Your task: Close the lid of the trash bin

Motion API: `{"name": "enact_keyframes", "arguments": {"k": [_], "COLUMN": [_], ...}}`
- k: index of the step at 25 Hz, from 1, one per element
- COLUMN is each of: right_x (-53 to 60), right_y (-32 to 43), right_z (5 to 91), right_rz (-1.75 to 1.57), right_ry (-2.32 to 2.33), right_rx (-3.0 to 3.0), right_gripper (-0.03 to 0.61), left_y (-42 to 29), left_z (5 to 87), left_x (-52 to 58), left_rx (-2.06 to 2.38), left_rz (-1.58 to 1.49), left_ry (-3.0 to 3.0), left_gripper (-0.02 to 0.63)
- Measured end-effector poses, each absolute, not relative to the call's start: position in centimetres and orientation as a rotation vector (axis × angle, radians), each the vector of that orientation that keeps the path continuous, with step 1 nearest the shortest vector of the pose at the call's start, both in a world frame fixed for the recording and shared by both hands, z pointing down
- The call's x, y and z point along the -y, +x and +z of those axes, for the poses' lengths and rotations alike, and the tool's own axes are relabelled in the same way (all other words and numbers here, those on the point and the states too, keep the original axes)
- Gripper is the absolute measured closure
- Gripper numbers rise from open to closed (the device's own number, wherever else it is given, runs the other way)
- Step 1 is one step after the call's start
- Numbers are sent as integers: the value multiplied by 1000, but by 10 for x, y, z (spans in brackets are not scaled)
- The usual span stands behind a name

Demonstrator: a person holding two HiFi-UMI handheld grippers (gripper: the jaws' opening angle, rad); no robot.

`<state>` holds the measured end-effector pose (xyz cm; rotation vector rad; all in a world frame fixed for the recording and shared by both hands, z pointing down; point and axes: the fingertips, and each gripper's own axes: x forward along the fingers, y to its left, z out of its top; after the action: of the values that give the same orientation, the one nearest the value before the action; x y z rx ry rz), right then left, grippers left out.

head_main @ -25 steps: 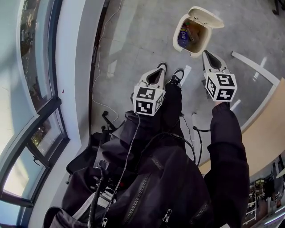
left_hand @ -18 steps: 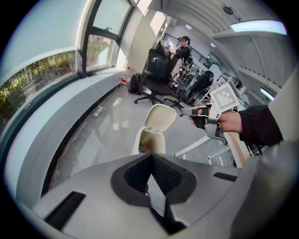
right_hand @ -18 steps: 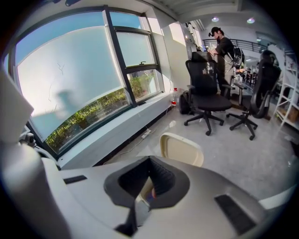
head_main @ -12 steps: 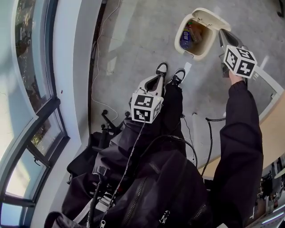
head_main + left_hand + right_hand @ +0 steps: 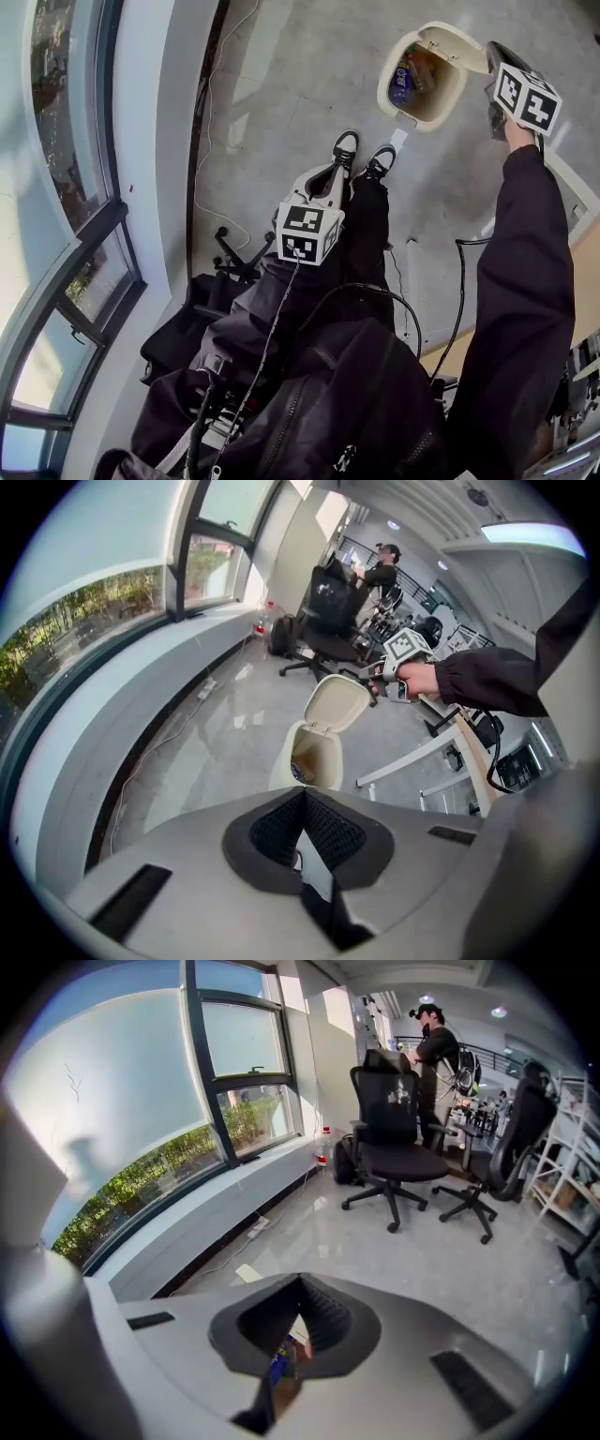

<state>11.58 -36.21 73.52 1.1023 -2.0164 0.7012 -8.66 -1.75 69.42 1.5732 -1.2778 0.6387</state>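
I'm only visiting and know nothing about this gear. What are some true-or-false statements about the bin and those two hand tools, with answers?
1. The hinged lid of the cream plastic trash bin stands open. True.
2. The bin is empty. False: colourful rubbish lies inside.
3. The right hand-held gripper is up close by the lid. True.
4. The left hand-held gripper clamps the bin's rim. False: it is well apart from the bin, over the person's legs, its jaws together on nothing.
5. The right hand-held gripper's jaws are spread wide. False: they are together.
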Motion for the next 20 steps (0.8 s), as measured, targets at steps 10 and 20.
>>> {"name": "enact_keyframes", "arguments": {"k": [10, 20], "right_x": [349, 294], "right_y": [125, 117], "right_z": [754, 771], "right_rz": [802, 943], "right_ry": [1139, 1102], "right_rx": [1946, 1929], "right_gripper": [574, 574], "left_y": [-86, -82], "left_z": [699, 701], "left_x": [8, -4], "left_rx": [1258, 1240], "left_rz": [642, 650], "left_ry": [1575, 1580], "left_gripper": [614, 614]}}
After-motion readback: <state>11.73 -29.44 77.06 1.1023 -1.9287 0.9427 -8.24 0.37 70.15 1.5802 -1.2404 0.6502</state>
